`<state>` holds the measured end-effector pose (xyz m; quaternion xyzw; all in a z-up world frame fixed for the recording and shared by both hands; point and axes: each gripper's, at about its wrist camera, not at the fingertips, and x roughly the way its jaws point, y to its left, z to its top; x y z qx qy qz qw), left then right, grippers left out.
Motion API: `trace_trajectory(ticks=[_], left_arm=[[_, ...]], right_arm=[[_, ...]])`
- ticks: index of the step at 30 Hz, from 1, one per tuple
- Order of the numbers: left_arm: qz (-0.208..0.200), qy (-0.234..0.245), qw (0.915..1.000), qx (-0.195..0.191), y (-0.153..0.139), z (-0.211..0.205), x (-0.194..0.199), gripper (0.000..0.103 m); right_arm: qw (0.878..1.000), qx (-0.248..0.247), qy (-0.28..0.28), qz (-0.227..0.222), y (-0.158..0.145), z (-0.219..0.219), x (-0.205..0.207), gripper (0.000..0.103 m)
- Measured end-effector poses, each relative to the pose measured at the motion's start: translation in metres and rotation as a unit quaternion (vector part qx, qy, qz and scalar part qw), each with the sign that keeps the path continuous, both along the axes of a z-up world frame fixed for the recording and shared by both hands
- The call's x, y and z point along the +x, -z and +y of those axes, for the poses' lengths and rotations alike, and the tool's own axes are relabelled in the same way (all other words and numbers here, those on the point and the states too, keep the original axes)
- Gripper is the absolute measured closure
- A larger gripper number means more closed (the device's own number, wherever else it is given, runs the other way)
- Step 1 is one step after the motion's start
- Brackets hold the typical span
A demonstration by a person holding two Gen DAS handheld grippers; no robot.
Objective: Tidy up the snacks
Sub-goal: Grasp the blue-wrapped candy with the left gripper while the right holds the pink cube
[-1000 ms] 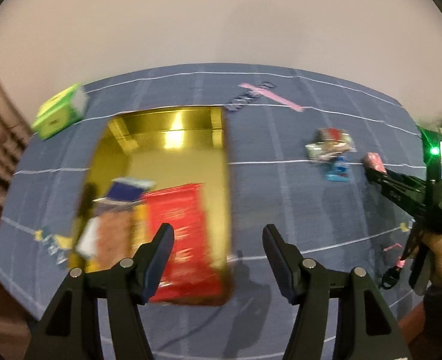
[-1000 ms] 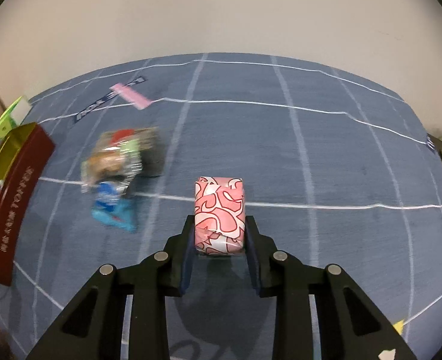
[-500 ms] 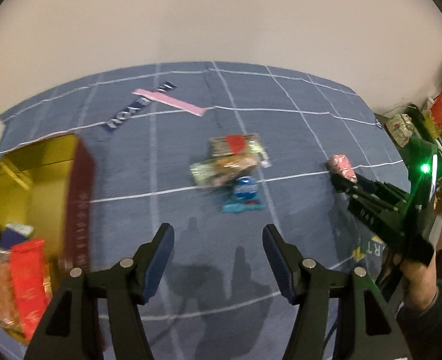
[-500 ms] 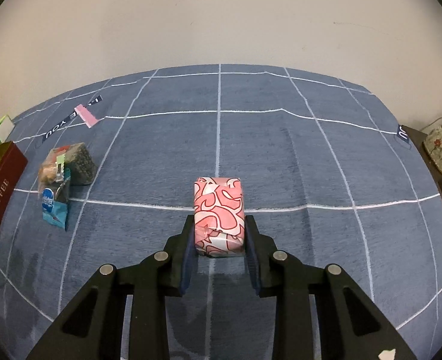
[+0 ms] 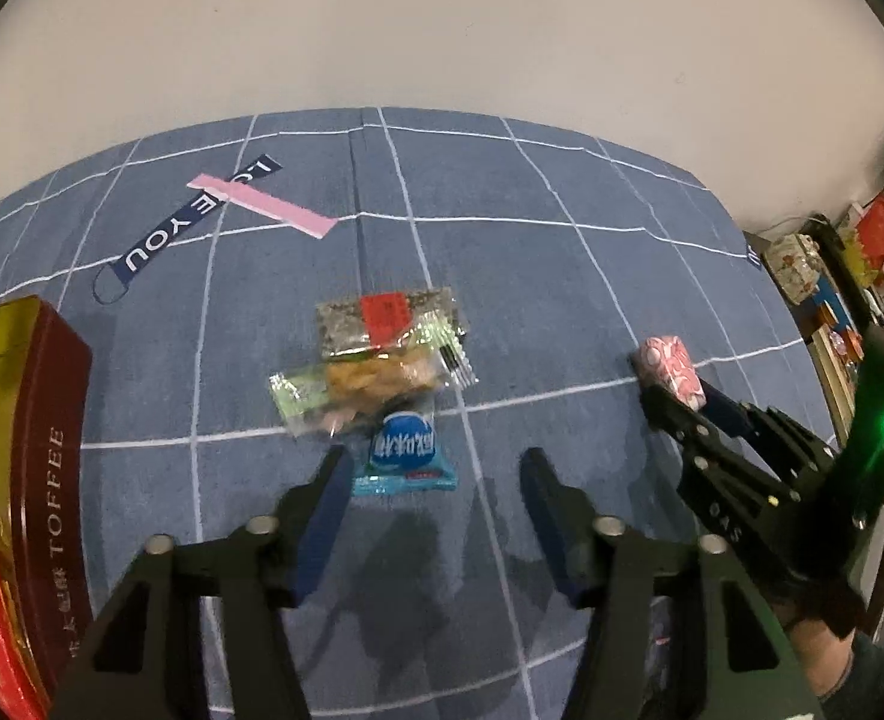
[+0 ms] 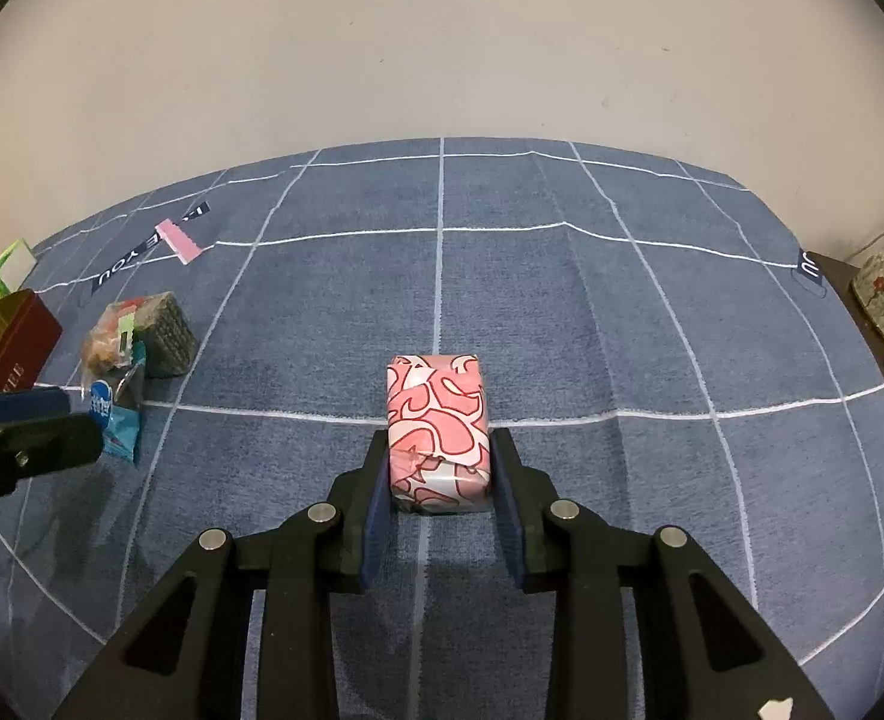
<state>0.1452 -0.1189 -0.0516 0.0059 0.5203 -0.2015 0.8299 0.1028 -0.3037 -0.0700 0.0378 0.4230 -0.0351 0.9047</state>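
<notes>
We see a blue cloth (image 5: 562, 312) with a white grid covering the surface. Taking the heap of snack packets (image 5: 381, 360) as our landmark, the blue packet (image 5: 405, 456) touches its near edge. The dark red toffee tin (image 5: 39, 450) sits well to its left, a green box (image 6: 0, 276) beyond that. A navy strap (image 5: 189, 222) and pink strip (image 5: 267, 204) lie behind the heap.

The toffee tin (image 5: 51, 480) is cut by the left edge of the left wrist view, so most of its contents stay unseen. In the pile of snack packets (image 5: 381, 372), the clear wrapper hides part of the grey block beneath. Shelf clutter (image 5: 850, 276) at far right is too small to identify. The lanyard's (image 6: 141, 252) lettering is partly covered by a pink strip (image 6: 179, 243).
</notes>
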Motion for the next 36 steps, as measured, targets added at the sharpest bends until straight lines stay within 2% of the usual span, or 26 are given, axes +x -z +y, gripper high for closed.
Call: trace_trajectory(ticks=[2,6,10,17,19,20,21,28,36], left_arm=[[0.006,-0.008,1.0,0.0,0.003,0.001,0.004,0.062],[0.003,-0.017,0.9998,-0.002,0.004,0.001,0.006,0.062],[0.001,-0.023,0.9996,0.014,0.006,-0.003,0.01,0.062],[0.017,-0.038,0.9988,0.025,0.015,-0.007,0.022,0.062],[0.014,-0.034,0.9988,0.032,0.015,-0.009,0.022,0.065],[0.014,-0.033,0.9987,0.036,0.016,-0.01,0.022,0.074],[0.014,-0.03,0.9988,0.035,0.016,-0.011,0.021,0.075],[0.018,-0.017,0.9988,0.042,0.013,-0.011,0.01,0.076],[0.036,0.011,0.9988,0.032,0.008,-0.004,-0.02,0.076]], right_arm=[[1.0,0.003,-0.001,-0.001,0.0,-0.001,0.0,0.073],[1.0,0.008,-0.001,-0.001,0.0,-0.002,-0.001,0.072],[1.0,0.008,-0.001,-0.001,-0.001,-0.001,-0.001,0.072],[1.0,0.01,-0.001,-0.001,-0.001,-0.001,0.0,0.072],[1.0,0.01,-0.001,-0.001,-0.001,-0.001,0.0,0.072],[1.0,0.01,-0.001,-0.001,-0.001,0.0,0.0,0.072],[1.0,0.009,-0.001,-0.001,-0.001,-0.001,0.0,0.072],[1.0,0.006,-0.001,0.0,-0.002,0.0,0.0,0.072],[1.0,-0.001,-0.002,0.001,-0.001,0.002,0.001,0.072]])
